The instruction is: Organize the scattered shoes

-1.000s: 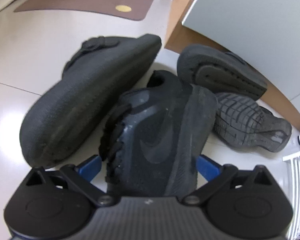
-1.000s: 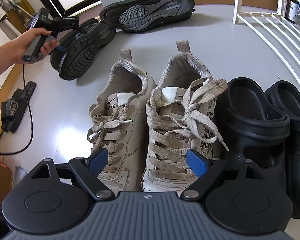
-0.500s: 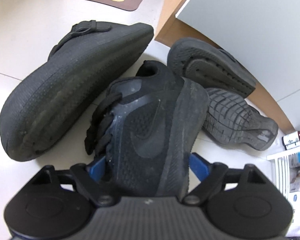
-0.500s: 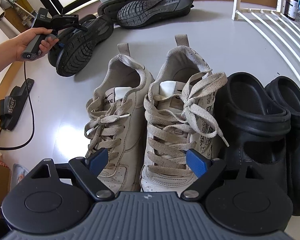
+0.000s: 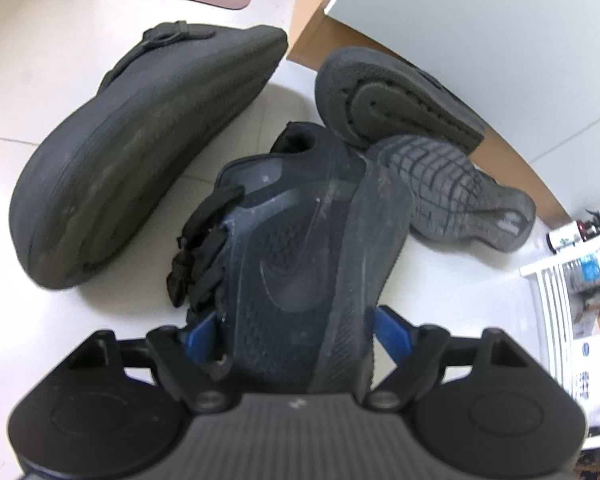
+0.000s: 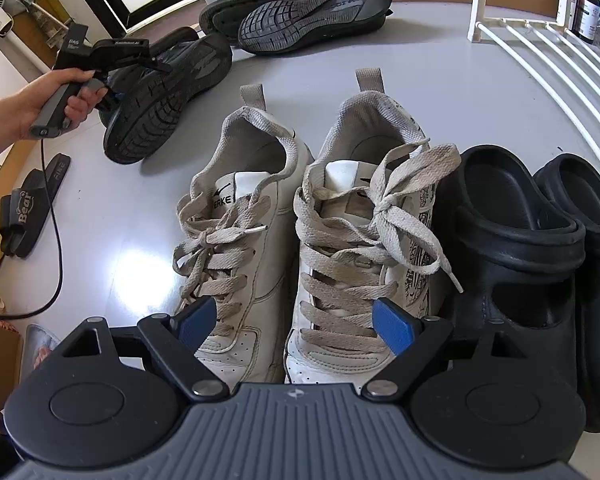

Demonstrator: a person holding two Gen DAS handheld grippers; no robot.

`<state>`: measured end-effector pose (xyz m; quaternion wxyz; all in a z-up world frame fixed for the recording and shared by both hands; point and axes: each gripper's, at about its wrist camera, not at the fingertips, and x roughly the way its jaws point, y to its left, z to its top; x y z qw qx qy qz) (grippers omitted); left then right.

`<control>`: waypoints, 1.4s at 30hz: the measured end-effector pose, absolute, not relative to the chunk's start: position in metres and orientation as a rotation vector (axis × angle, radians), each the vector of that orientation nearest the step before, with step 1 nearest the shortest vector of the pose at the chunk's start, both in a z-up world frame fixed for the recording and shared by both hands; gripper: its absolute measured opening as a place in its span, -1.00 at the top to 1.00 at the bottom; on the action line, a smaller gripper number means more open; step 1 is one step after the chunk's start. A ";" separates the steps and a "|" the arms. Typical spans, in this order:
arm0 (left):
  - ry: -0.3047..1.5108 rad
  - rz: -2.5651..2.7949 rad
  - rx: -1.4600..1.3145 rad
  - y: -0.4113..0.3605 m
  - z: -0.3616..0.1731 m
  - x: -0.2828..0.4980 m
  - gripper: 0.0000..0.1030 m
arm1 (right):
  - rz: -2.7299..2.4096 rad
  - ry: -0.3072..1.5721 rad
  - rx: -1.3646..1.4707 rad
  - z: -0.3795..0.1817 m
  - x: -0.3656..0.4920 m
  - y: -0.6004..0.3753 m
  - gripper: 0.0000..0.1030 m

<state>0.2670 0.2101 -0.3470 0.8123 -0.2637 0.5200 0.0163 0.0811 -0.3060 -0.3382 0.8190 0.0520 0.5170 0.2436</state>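
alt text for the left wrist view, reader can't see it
The left gripper is closing on a black sneaker lying on its side between its jaws. A black clog lies sole-up to the left, two more upturned black shoes behind.

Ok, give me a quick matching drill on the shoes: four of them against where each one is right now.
Things:
1. black sneaker
2. white sneakers
3. clogs
4. slide

Places:
A. far left, beside the cable
B. in the left gripper, on its side
C. upright, side by side, mid-row
D. right end of the row, on the rack's side

Pairs: 1-B; 2-C; 3-D; 4-A. The left gripper's jaws are closing on the black sneaker.
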 end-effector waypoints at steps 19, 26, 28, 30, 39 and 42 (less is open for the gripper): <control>1.184 -0.043 -0.540 0.211 -0.348 0.166 -0.59 | 0.549 1.084 0.092 -0.333 0.080 -0.293 -0.72; 1.217 -0.048 -0.523 0.210 -0.345 0.140 -0.57 | 0.573 1.075 0.073 -0.330 0.078 -0.286 -0.72; 1.226 -0.050 -0.502 0.207 -0.343 0.132 -0.56 | 0.575 1.075 0.072 -0.329 0.077 -0.286 -0.72; 1.228 -0.053 -0.491 0.204 -0.343 0.127 -0.55 | 0.574 1.076 0.072 -0.329 0.077 -0.286 -0.72; 1.237 -0.086 -0.422 0.187 -0.340 0.100 -0.55 | 0.588 1.072 0.065 -0.327 0.077 -0.282 -0.72; 1.244 -0.054 -0.403 0.183 -0.338 0.098 -0.65 | 0.596 1.061 0.069 -0.324 0.077 -0.280 -0.72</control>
